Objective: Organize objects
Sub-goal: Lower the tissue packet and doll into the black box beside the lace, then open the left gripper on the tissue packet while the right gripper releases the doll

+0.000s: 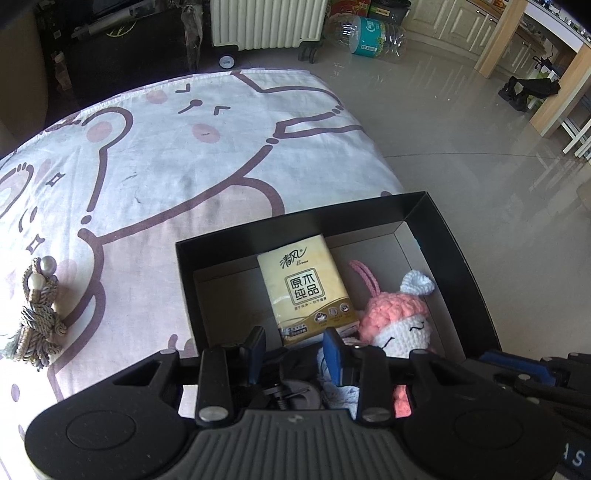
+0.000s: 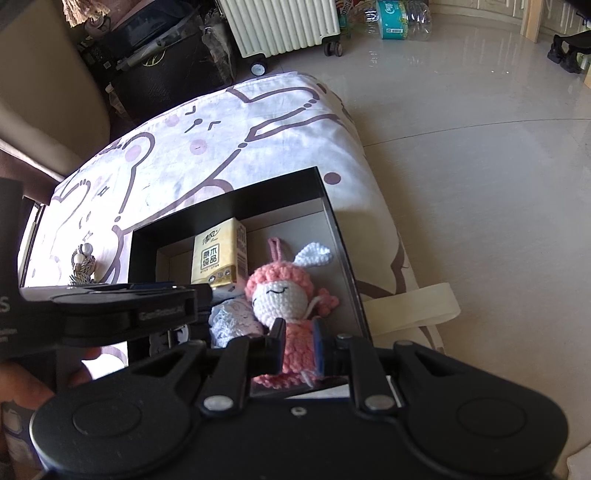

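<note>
My right claw (image 2: 298,345) is clenched on the pink body of the crochet doll (image 2: 280,295). The doll's white face and pink hair lie just ahead of the fingertips, and its white ear and pink loop point farther ahead. The doll lies inside the black box (image 2: 332,229), whose right wall runs just right of this claw.

Just left of the right claw is a light blue crochet piece (image 2: 229,321), touching the doll's head.

My left claw (image 1: 295,350) is narrowed almost closed. There is something dark between its blue pads that I cannot make out, and I cannot tell if the pads press on it. Directly ahead of it, in the same box, lies the yellow tissue pack (image 1: 306,291), face up. The doll is ahead and to the right of this claw, touching the pack's near corner.

Well to the left of the left claw, outside the box, a grey tassel ornament (image 1: 37,317) with pearl beads rests on the cartoon-print cloth (image 1: 184,155) covering the table.

Far ahead, beyond the table's edge, a white radiator (image 1: 266,22) on wheels and some plastic bottles (image 1: 369,33) stand on the glossy floor (image 1: 461,129).
</note>
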Tool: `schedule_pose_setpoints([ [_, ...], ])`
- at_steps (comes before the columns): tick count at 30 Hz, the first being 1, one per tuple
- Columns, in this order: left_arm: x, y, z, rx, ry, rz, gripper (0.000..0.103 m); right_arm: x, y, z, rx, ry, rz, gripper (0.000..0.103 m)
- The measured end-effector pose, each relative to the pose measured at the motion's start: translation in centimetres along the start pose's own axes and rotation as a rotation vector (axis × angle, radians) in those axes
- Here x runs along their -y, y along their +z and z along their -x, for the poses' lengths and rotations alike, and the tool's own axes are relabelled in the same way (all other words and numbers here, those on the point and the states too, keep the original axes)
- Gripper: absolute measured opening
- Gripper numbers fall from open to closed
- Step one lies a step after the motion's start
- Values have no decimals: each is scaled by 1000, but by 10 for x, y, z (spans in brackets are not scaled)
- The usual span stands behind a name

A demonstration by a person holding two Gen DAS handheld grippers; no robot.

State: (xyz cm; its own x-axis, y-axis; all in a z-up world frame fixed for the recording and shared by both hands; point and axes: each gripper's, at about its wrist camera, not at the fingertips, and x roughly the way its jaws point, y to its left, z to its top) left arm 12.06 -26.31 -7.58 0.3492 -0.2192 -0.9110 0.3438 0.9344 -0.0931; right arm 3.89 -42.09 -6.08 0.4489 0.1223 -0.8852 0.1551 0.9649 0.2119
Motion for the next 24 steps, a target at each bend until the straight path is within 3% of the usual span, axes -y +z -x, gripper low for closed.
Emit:
schedule_pose_setpoints([
  [24, -21, -21, 62, 14, 41, -43, 38, 3, -7, 30, 53, -33, 3, 18],
])
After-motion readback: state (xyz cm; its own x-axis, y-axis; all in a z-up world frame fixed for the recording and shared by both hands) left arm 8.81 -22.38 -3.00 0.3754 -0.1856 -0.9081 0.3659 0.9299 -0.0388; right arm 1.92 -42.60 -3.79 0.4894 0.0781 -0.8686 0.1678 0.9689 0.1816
